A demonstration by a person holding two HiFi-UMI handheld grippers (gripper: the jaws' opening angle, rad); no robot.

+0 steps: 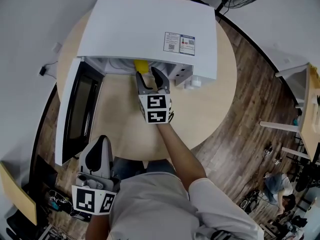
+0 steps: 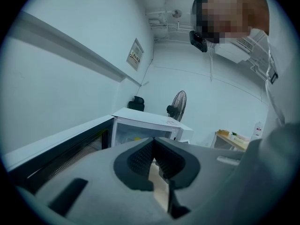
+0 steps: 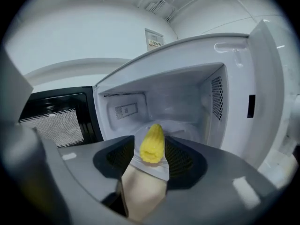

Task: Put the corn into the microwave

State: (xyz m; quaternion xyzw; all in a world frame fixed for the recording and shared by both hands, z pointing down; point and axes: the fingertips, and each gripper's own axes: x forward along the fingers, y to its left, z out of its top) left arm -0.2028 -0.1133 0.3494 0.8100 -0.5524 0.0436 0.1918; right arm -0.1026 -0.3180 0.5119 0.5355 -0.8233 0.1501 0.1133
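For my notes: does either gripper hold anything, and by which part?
Nothing is held. The corn lies in the microwave, untouched by the right gripper's open jaws. The left gripper is empty.

left tool (image 1: 103,140): held low, jaws together | right tool (image 1: 148,75): jaws apart, arm (image 1: 177,146) outstretched

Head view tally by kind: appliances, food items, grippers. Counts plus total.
Appliances: 1, the microwave
Food items: 1, the corn
Grippers: 2, the left gripper and the right gripper
Total: 4
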